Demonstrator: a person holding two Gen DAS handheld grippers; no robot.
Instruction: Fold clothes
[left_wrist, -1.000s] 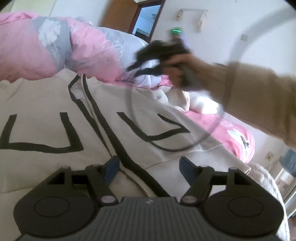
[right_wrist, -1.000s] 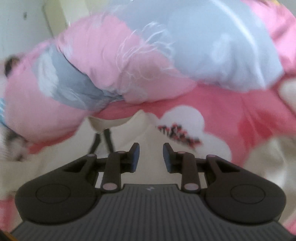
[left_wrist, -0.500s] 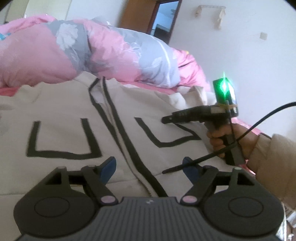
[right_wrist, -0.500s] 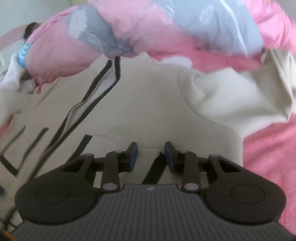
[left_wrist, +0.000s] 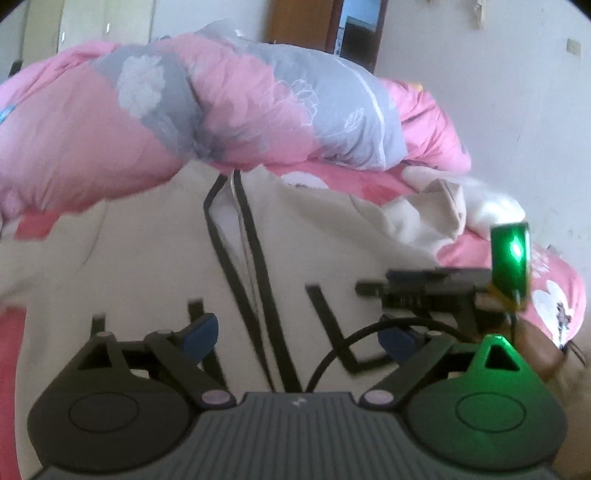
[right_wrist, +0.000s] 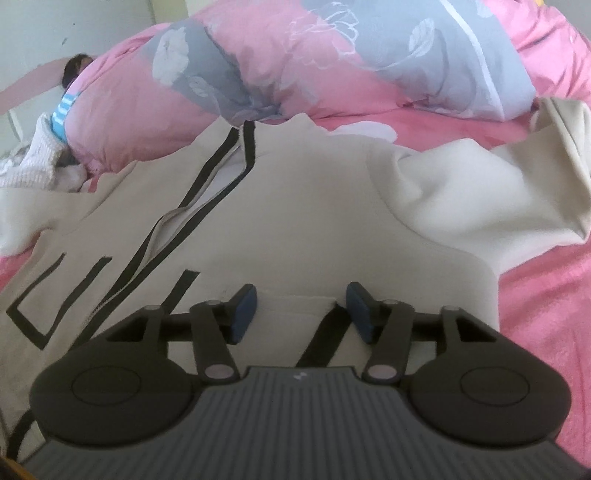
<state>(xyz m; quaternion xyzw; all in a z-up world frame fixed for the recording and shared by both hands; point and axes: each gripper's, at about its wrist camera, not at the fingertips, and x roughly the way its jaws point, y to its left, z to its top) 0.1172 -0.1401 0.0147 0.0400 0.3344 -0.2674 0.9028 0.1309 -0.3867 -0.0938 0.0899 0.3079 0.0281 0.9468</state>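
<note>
Lying face up on the pink bedsheet (right_wrist: 546, 295), the cream jacket (right_wrist: 314, 229) is spreading flat with its black-edged zipper (right_wrist: 207, 206) running away toward the rolled duvet (right_wrist: 295, 66) at the far end. That layout is probably giving both grippers a smooth panel to work from before any fold.

The right gripper (right_wrist: 301, 312) is hovering low over the jacket's right front, close to the pocket trim (right_wrist: 325, 339). Its jaws are opening, and only flat cloth is lying beneath the gap; nothing is pinched between the blue pads (right_wrist: 243, 310). The right sleeve (right_wrist: 480, 195) is bunching loosely off to the side, partly on the sheet, so it is likely waiting to be brought inward.

The left gripper (left_wrist: 301, 334) is pointing down over the zipper line, its jaws also opening wide with nothing gripped. In its view the right hand (left_wrist: 543, 354) is holding the other tool (left_wrist: 436, 290) just above the cloth, a cable (left_wrist: 354, 339) looping between.
</note>
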